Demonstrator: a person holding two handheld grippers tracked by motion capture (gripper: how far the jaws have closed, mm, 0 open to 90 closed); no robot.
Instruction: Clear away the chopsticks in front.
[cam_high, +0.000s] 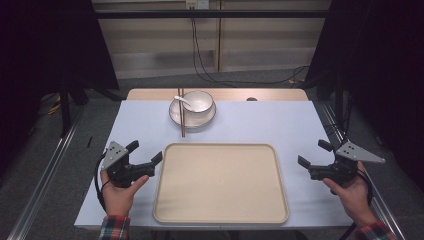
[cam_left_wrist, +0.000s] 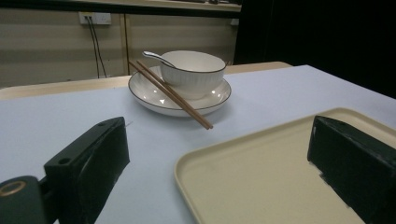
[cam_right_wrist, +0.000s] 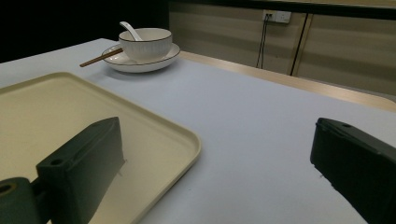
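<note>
A cream tray (cam_high: 220, 210) lies empty at the table's near middle. Behind it a white bowl (cam_high: 199, 101) with a white spoon (cam_high: 182, 100) in it stands on a white plate (cam_high: 175, 114), and brown chopsticks (cam_high: 182, 120) rest across the plate's left rim. My left gripper (cam_high: 145, 152) hovers open just left of the tray, jaws wide apart with nothing between them. On the tray's right side my right gripper (cam_high: 314, 154) is open too. The left gripper view shows the bowl (cam_left_wrist: 194, 72), chopsticks (cam_left_wrist: 173, 95) and tray corner (cam_left_wrist: 205, 161); the right gripper view shows the bowl (cam_right_wrist: 144, 43) and tray (cam_right_wrist: 56, 100).
A pale blue cloth (cam_high: 260, 122) covers the table, with a wooden strip (cam_high: 270, 94) bare along the far edge. Dark curtains hang at both sides and cables (cam_high: 210, 75) trail on the floor beyond. Metal rails (cam_high: 45, 175) run beside the table.
</note>
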